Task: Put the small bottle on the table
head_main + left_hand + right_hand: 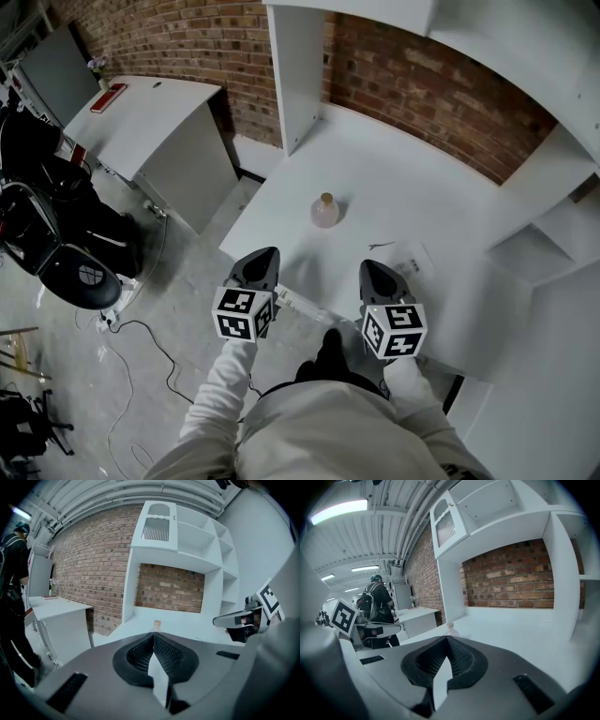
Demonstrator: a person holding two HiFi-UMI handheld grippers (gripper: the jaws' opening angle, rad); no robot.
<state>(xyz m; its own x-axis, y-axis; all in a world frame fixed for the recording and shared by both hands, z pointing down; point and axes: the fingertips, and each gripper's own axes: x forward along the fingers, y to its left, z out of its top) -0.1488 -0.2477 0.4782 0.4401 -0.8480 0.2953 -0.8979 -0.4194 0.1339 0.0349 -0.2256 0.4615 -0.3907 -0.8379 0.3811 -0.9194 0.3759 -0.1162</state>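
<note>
The small bottle [325, 211], pale pink with a cork stopper, stands upright on the white table [422, 197], apart from both grippers. My left gripper [265, 256] hovers at the table's near edge, below and left of the bottle, jaws shut with nothing between them. My right gripper [373, 270] is level with it on the right, also shut and empty. In the left gripper view the bottle [157, 624] shows only its cork above the closed jaws of the left gripper [153, 635]. In the right gripper view the bottle [451, 629] peeks just over the shut right gripper [447, 639].
A white shelf unit's upright [298, 75] and a brick wall stand behind the table. A small paper slip [410, 260] lies right of the bottle. A separate white desk [155, 117] carries a red item [108, 97]; a black chair [80, 272] and floor cables sit left. A person [377, 603] stands in the background.
</note>
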